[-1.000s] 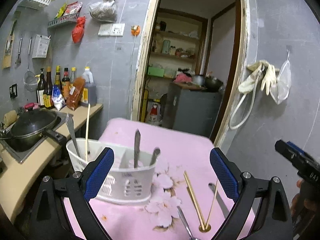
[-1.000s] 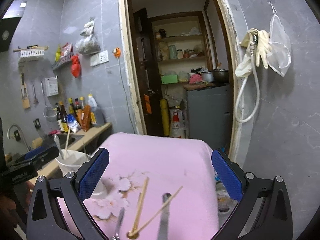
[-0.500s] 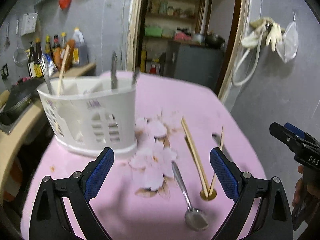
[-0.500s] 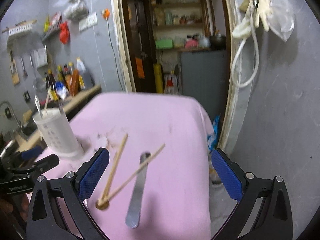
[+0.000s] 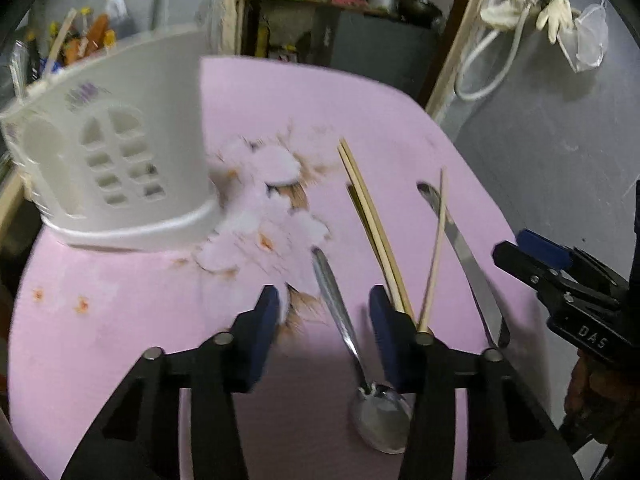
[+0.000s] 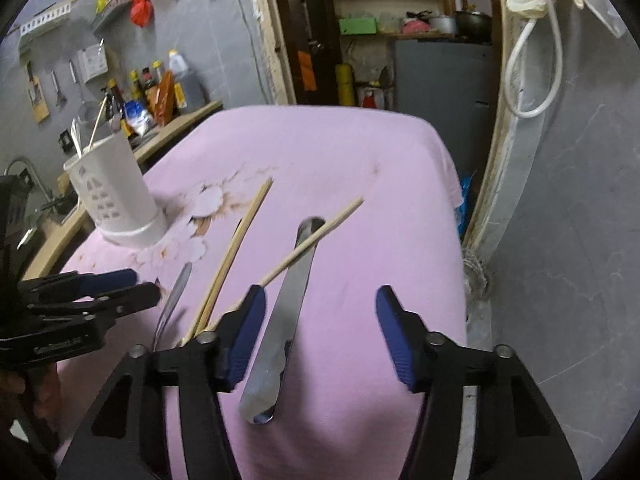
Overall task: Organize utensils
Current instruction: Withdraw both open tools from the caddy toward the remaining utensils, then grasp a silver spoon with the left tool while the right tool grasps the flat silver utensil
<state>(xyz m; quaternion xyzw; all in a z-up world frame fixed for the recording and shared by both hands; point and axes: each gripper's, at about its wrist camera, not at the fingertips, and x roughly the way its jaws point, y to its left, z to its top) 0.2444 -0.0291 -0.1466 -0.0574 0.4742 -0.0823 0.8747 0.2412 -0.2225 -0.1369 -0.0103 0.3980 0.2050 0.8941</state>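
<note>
A white utensil holder (image 5: 116, 164) stands on the pink table (image 5: 120, 312) at the left, with a few utensils in it; it also shows in the right wrist view (image 6: 116, 196). A metal spoon (image 5: 348, 340), wooden chopsticks (image 5: 372, 224) and a butter knife (image 5: 468, 260) lie on the table. My left gripper (image 5: 322, 312) is open, its jaws on either side of the spoon's handle. My right gripper (image 6: 318, 320) is open low over the knife (image 6: 286, 320), whose handle lies between the jaws. One chopstick (image 6: 316, 236) crosses the knife.
A counter (image 6: 176, 128) with bottles and a sink lies left of the table. A doorway (image 6: 400, 40) to a pantry is behind. A grey wall with a hose and gloves (image 6: 532, 40) is close on the right. The table's right edge (image 6: 456, 240) drops off.
Both grippers have dropped toward the table and their jaws have narrowed. The left now straddles the spoon, the right the knife. The holder looms larger at left.
</note>
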